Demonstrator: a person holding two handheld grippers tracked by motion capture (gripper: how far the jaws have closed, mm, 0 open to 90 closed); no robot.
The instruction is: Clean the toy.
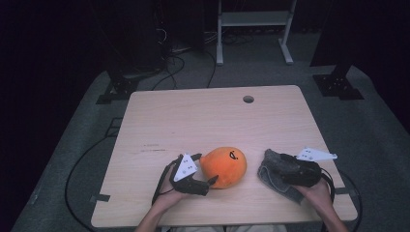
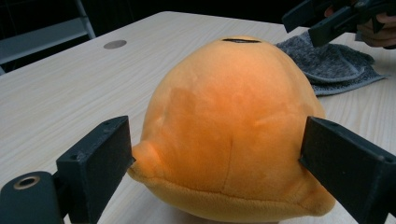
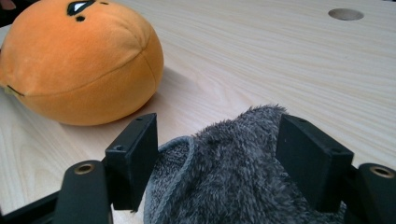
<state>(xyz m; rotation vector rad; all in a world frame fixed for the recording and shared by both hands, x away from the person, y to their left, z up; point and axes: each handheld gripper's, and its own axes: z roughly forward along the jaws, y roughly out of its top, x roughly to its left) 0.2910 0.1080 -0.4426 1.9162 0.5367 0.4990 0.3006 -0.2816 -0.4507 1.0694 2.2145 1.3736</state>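
— Where is your left claw right now?

— My left gripper (image 1: 202, 169) sits low and left of centre in the high view, at the left side of the orange plush toy (image 1: 224, 166). In the left gripper view its two black jaws stand wide apart, one at the lower left of the frame and one at the lower right, with the plush toy (image 2: 231, 126) bulging between them. The jaws look to be right at its sides, but I cannot tell whether they press it. So: open around the toy, not closed on it.

— And the right one?

— My right gripper (image 1: 285, 166) is at the lower right of the high view, over the grey towel (image 1: 275, 175), which lies bunched on the wooden table (image 1: 193, 121) well to the right of the toy. In the right gripper view the towel (image 3: 233, 172) heaps up between my jaws, fluffy and folded, filling the gap at the bottom centre. The jaws flank it closely, spread apart; whether they pinch the cloth I cannot tell.

— Where's the toy in that view?

— Upper left, resting on the table, apart from the towel.
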